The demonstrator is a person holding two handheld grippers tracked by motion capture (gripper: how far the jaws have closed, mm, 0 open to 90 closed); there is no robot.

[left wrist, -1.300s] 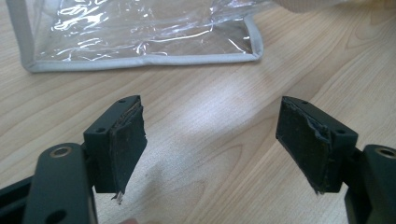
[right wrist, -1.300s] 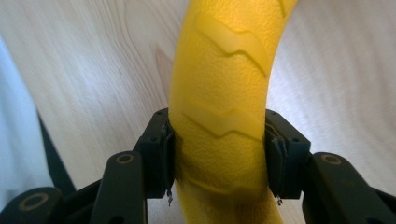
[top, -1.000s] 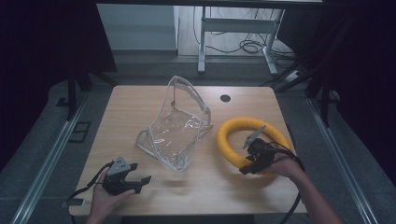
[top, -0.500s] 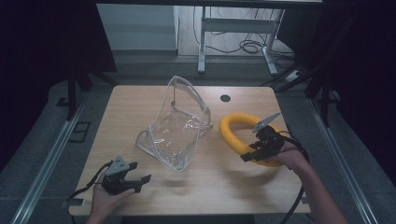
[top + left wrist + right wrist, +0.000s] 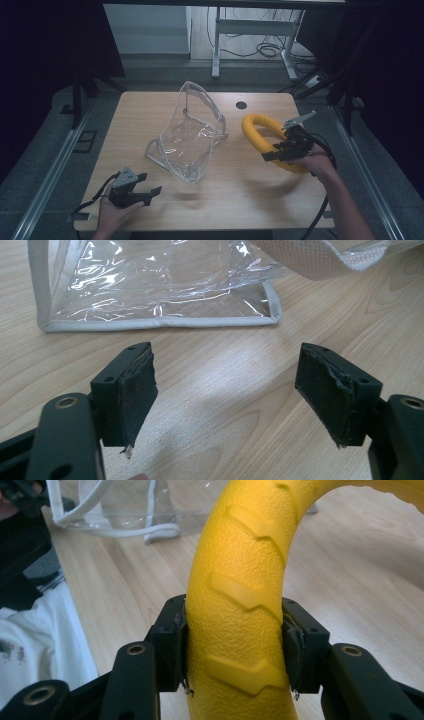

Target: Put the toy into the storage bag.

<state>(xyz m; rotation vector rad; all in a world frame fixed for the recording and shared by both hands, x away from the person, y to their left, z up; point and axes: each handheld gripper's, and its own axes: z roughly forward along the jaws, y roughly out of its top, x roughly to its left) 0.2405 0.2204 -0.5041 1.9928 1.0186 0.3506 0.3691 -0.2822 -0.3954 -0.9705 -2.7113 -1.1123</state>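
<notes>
A yellow rubber ring (image 5: 260,135) with a raised tread pattern is tilted up off the right side of the wooden table (image 5: 235,200). My right gripper (image 5: 274,152) is shut on the yellow ring (image 5: 240,595), both pads pressed against its sides. A clear plastic bag (image 5: 187,137) with grey trim stands open mid-table. My left gripper (image 5: 152,192) rests near the front left edge, open, nothing between its pads (image 5: 135,390). The bag's bottom corner (image 5: 160,295) lies just ahead of it.
A round black grommet hole (image 5: 241,105) sits near the table's far edge. A metal desk frame and cables (image 5: 265,50) stand on the floor beyond. Dark curtains close in on both sides. The bag's white strap (image 5: 115,525) lies on the wood.
My right gripper has lifted and tilted the yellow ring up off the table, shifting it slightly right. The left gripper has stayed put.
</notes>
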